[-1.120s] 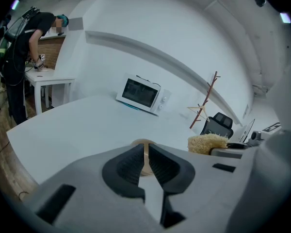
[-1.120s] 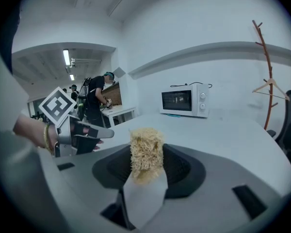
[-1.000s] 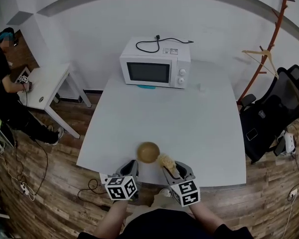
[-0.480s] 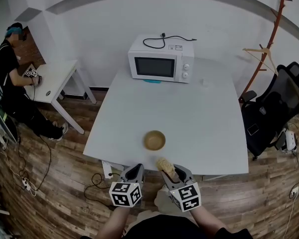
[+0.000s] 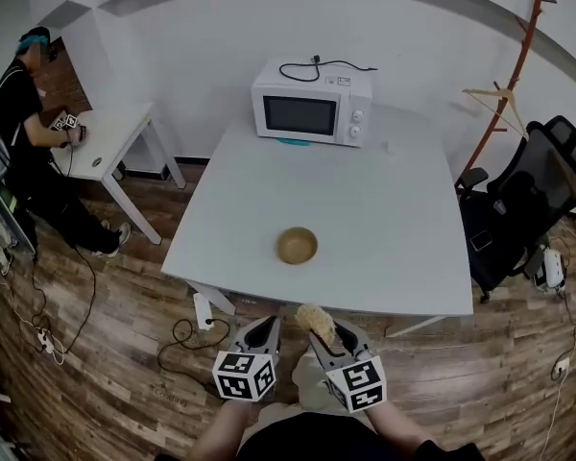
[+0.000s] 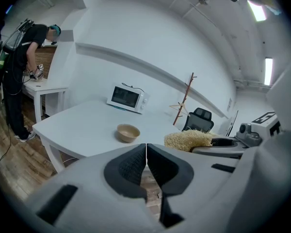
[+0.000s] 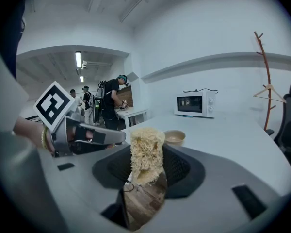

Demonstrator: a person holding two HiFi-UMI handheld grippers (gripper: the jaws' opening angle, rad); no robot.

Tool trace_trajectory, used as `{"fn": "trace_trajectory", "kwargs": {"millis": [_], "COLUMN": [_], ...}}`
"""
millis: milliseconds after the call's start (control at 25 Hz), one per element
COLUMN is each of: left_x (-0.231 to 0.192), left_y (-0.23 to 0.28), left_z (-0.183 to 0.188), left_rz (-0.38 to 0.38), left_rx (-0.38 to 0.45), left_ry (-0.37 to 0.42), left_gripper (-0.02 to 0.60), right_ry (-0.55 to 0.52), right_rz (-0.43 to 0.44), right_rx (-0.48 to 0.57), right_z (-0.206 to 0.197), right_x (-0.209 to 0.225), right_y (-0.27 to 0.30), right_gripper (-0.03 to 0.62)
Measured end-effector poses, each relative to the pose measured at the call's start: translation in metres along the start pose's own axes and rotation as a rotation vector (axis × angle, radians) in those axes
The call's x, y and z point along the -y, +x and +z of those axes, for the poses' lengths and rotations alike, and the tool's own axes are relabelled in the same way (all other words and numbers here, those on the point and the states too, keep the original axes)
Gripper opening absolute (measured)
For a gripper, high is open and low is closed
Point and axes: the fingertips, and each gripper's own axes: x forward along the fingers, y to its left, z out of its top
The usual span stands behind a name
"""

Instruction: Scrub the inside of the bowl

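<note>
A tan wooden bowl [image 5: 297, 245] stands upright and alone near the front edge of the white table [image 5: 384, 219]. Both grippers hang over the wooden floor, short of the table's front edge and apart from the bowl. My left gripper [image 5: 269, 323] is shut with nothing between its pads [image 6: 136, 165]. My right gripper [image 5: 318, 328] is shut on a straw-coloured loofah scrubber [image 7: 146, 151], whose tuft sticks up above the jaws. From the left gripper view the bowl [image 6: 128, 132] lies ahead, with the scrubber [image 6: 188, 140] at the right.
A white microwave [image 5: 312, 104] with a black cord sits at the table's far edge. A black office chair [image 5: 523, 209] and a wooden coat rack [image 5: 504, 94] stand to the right. At the far left a person [image 5: 24, 142] stands by a small white side table [image 5: 106, 142]. Cables lie on the floor [image 5: 182, 339].
Both grippers have pulled back together from the table's front edge, away from the bowl, and now hang over the floor. The scrubber stayed in the right gripper. The bowl has not moved.
</note>
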Motion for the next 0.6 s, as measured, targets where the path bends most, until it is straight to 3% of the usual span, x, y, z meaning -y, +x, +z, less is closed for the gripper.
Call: {"fn": "trace_trajectory", "kwargs": {"millis": [600], "left_x": [0.016], "left_y": [-0.023], "left_z": [-0.005], "left_rz": [-0.008], "left_rx": [0.016], "left_ry": [-0.011], "left_gripper": [0.023], "right_ry": [0.000], "right_rz": [0.014], "right_rx": [0.027], "right_z": [0.001], "right_x": [-0.012], "right_y": [-0.020], "right_gripper": [0.176]}}
